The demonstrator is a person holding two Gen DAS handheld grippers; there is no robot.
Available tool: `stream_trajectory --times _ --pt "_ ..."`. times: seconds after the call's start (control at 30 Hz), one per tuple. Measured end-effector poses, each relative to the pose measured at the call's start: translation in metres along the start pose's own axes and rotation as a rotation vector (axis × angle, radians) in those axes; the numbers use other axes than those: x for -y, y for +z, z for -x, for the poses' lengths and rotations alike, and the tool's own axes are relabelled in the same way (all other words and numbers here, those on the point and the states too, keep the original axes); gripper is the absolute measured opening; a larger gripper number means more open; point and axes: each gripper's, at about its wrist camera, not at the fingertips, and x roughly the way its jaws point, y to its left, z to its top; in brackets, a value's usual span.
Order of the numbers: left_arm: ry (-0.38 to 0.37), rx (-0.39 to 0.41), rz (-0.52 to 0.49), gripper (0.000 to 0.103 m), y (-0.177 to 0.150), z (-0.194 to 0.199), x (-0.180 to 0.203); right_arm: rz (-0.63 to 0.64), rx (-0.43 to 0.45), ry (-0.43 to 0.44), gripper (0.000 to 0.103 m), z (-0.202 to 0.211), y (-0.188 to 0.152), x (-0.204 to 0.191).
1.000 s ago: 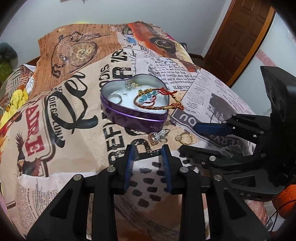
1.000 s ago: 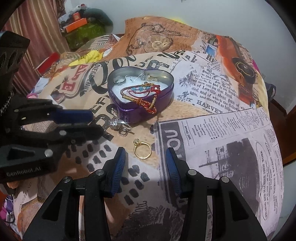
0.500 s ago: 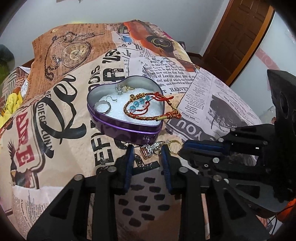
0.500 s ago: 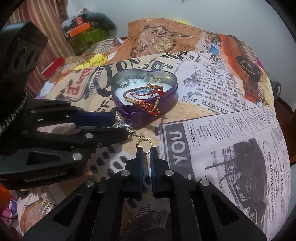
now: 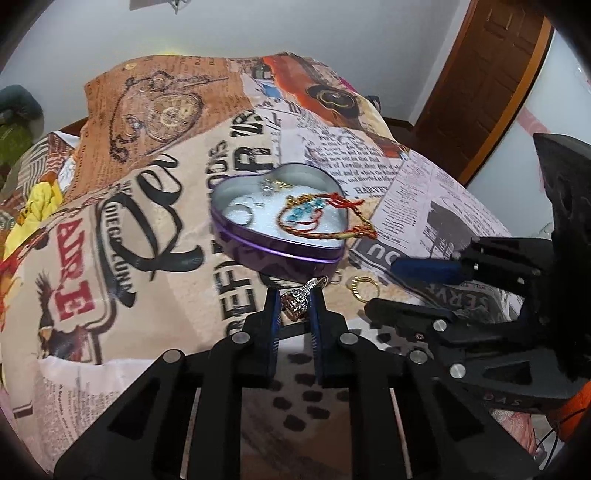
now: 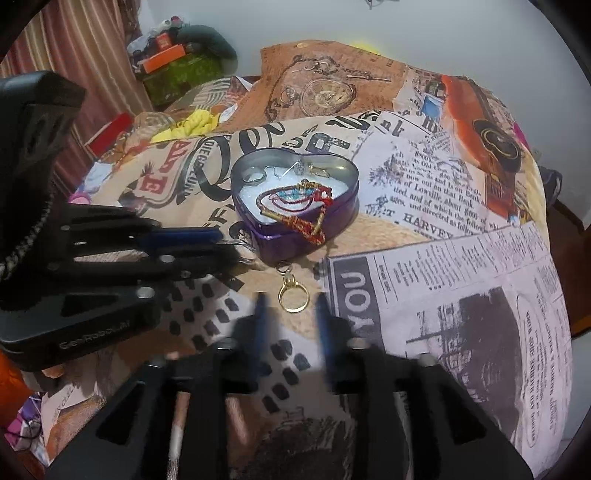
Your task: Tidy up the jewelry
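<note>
Between left gripper (image 5: 293,308) pads, silver charm (image 5: 297,301) (details blurred, partly hidden).

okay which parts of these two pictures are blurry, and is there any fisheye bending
Left wrist view: heart-shaped tin and its bracelet are smeared, while the left gripper on the silver charm is fairly crisp. Right wrist view: the right gripper is motion-blurred; the gold ring and tin stay sharp. Both views bulge, with dark corners.

A plain white wall (image 5: 258,33) rises behind a bed draped in a newspaper-and-pocket-watch print cover (image 5: 147,206). A brown panelled wooden door (image 5: 484,77) stands to one side, striped reddish-brown curtains (image 6: 85,62) to the other.
</note>
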Motion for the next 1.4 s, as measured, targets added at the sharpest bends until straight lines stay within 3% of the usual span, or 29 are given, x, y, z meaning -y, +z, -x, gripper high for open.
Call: stream_trajectory --times 0.23,0.33,0.7,1.13,1.4 --pt "0.009 0.012 0.024 0.014 -0.005 0.008 -0.014 0.045 -0.041 -0.019 0.035 -0.019 0.006 -0.005" --pt "0.007 0.012 0.03 0.014 -0.007 0.008 -0.016 0.047 -0.038 0.007 0.017 -0.02 0.005 -0.006" --pt "0.004 0.047 0.023 0.014 -0.001 0.02 -0.01 0.014 0.01 -0.034 0.017 -0.002 0.005 -0.004" --pt "0.015 0.137 0.018 0.014 0.018 0.044 -0.004 -0.033 0.174 -0.068 0.017 0.046 0.034 0.0" --pt "0.016 0.184 0.012 0.014 0.036 0.046 -0.009 -0.05 0.237 -0.049 0.017 0.052 0.053 0.005"
